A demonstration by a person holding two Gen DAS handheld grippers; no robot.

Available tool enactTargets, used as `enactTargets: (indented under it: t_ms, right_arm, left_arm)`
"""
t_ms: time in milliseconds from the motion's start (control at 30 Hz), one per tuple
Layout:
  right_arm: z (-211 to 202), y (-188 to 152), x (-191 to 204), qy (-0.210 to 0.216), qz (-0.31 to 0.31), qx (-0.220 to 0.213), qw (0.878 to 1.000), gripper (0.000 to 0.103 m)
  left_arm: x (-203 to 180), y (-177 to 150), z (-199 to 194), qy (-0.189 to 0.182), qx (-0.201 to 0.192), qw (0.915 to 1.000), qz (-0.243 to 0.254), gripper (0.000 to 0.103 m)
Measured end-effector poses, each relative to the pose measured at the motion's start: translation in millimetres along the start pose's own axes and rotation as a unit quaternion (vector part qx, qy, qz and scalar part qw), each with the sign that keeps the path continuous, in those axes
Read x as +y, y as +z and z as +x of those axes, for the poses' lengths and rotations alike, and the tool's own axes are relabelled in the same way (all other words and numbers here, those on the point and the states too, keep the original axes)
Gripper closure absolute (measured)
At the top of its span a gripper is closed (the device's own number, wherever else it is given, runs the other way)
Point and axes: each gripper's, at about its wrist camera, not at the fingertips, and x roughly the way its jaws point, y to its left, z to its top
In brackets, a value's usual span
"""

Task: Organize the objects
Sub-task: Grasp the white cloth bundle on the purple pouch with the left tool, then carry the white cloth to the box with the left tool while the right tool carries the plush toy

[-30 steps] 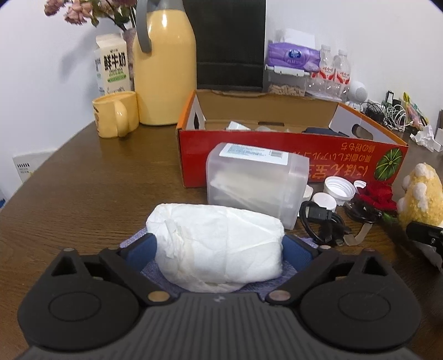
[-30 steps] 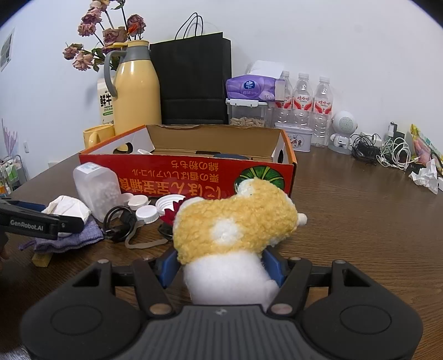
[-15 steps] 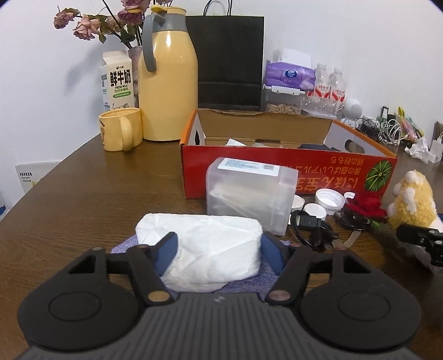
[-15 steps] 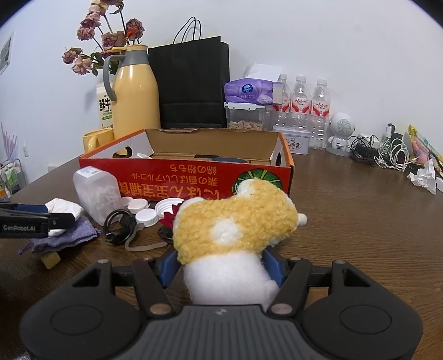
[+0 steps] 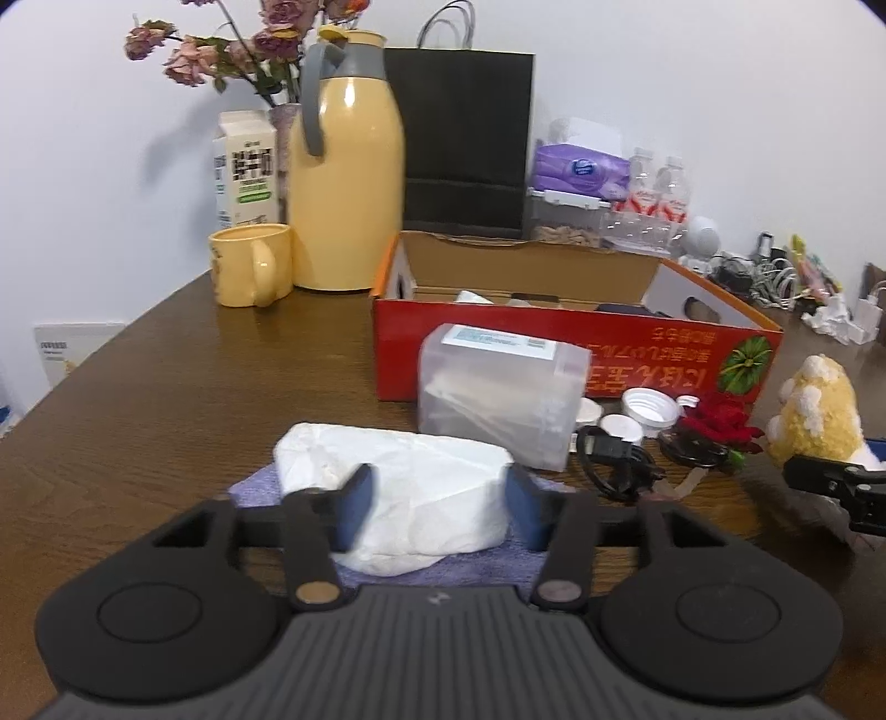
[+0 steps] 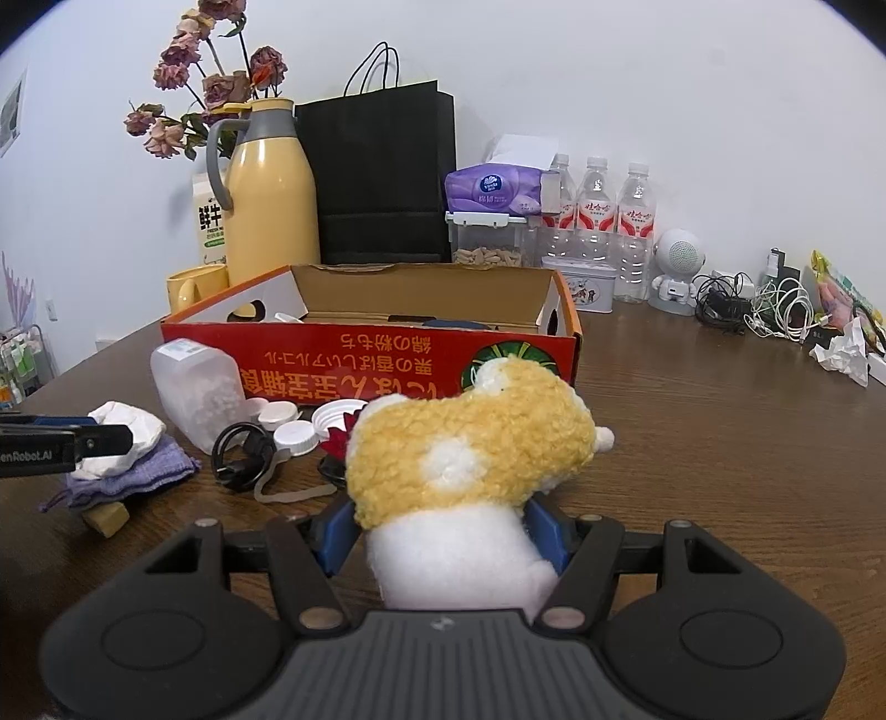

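Left wrist view, foreground: the left gripper straddles a white paper-wrapped bundle that lies on a purple cloth pouch on the brown wooden table. Its jaws have just been opening a little after a squeeze; the blue pads stand at the bundle's two ends, the left pad overlapping the crumpled paper and the right pad at its edge, and whether they press on it cannot be told from this view. Right wrist view, foreground: the right gripper is closed on a yellow-and-white plush toy, both pads sunk into its white lower body, with the yellow upper part leaning forward beyond the fingertips. Middle ground: a translucent plastic container lies on its side just past the bundle, and beside it lie a black cable, several white bottle caps and a red artificial flower. Behind these stands an open red cardboard box, its printed side facing the cameras, with a few items partly visible inside. Background, along the wall: a yellow mug, a yellow thermos jug, a milk carton, dried flowers, a black paper bag, a purple tissue pack and three water bottles.
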Motion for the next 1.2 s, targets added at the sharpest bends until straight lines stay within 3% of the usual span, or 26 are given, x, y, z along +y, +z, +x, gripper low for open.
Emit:
enactTargets:
  t_ms: [33, 100, 167, 333, 500, 567, 833, 933, 1000, 1067, 1100, 1200]
  right_arm:
    - [0, 0, 0, 0.000, 0.000, 0.000, 1.000, 0.040]
    - [0, 0, 0, 0.001, -0.001, 0.001, 1.000, 0.040]
    - [-1, -1, 0, 0.002, 0.000, 0.002, 1.000, 0.040]
    - [0, -1, 0, 0.002, 0.000, 0.002, 1.000, 0.040]
    - [0, -1, -1, 0.004, 0.000, 0.003, 1.000, 0.040]
    - [0, 0, -1, 0.006, 0.001, 0.004, 1.000, 0.040]
    - [1, -1, -1, 0.013, 0.004, 0.006, 1.000, 0.040]
    - [1, -1, -1, 0.013, 0.004, 0.005, 1.000, 0.040]
    - [1, -1, -1, 0.013, 0.004, 0.005, 1.000, 0.040]
    - [1, -1, -1, 0.013, 0.003, 0.005, 1.000, 0.040]
    - [0, -1, -1, 0.012, 0.003, 0.005, 1.000, 0.040]
    - [1, 0, -1, 0.012, 0.003, 0.006, 1.000, 0.040]
  left_arm:
    - [1, 1, -3, 0.004, -0.005, 1.0000, -0.002, 0.014]
    - [3, 3, -7, 0.010, -0.011, 0.9999, -0.004, 0.000]
    - [3, 7, -6, 0.008, -0.004, 1.0000, -0.001, 0.000]
    - [3, 15, 21, 0.008, 0.066, 0.9978, 0.003, 0.000]
    - [8, 13, 42, 0.023, 0.089, 0.9957, -0.012, 0.000]
    - [12, 12, 42, 0.017, 0.085, 0.9960, -0.022, 0.000]
    - [3, 8, 27, 0.015, 0.044, 0.9989, 0.001, 0.021]
    - [2, 7, 24, 0.015, 0.041, 0.9991, 0.000, 0.024]
    - [4, 6, 20, 0.014, 0.040, 0.9991, -0.004, 0.024]
    - [5, 6, 17, 0.014, 0.042, 0.9990, -0.006, 0.012]
    - [6, 6, 16, 0.014, 0.045, 0.9989, -0.008, 0.000]
    - [10, 12, 19, 0.012, 0.054, 0.9983, -0.018, 0.000]
